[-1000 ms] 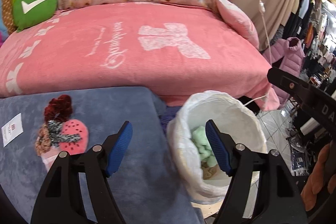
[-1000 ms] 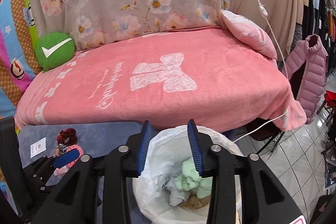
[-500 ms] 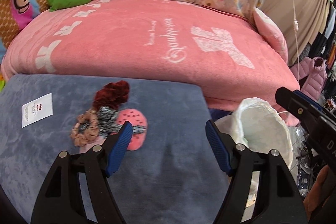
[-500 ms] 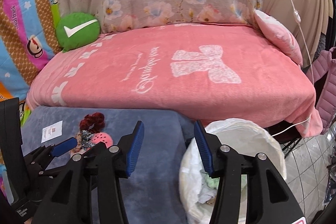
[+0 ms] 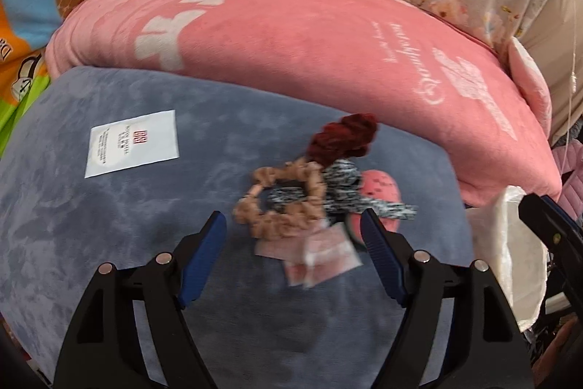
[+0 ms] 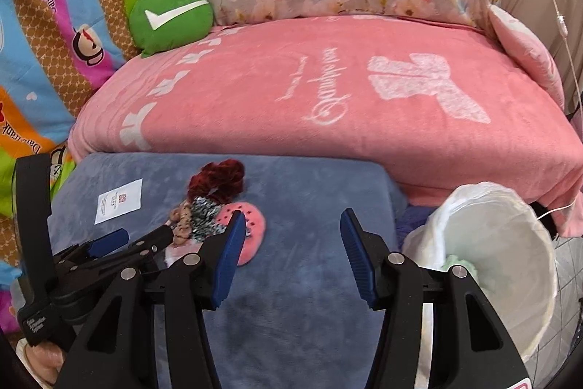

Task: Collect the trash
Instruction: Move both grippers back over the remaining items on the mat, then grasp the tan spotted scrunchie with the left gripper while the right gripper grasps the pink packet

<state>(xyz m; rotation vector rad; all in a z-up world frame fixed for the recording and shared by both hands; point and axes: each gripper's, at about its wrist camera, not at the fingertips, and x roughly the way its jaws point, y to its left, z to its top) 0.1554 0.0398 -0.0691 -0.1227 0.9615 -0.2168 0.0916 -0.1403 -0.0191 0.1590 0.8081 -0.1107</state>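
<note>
Partly done: lined bin (image 6: 510, 265) beside blue cushion (image 6: 309, 279) already holds some green scraps. Still left — scrunchie pile (image 5: 291, 203), pink wrappers (image 5: 320, 254), possibly white card (image 5: 133, 143). Left gripper (image 5: 293, 250) and right gripper (image 6: 289, 250) opening, holding nothing.

The left black plastic two-finger gripper (image 5: 293, 236) has angular, triangulated arms with cut-out openings, round silver screw heads at the joints, and ribbed blue rubber pads (image 5: 204, 257) lining the inner faces of its fingers. The right black plastic two-finger gripper (image 6: 289, 252) is built the same way. Small white lettering marks the left unit's black side housing in the right wrist view.
</note>
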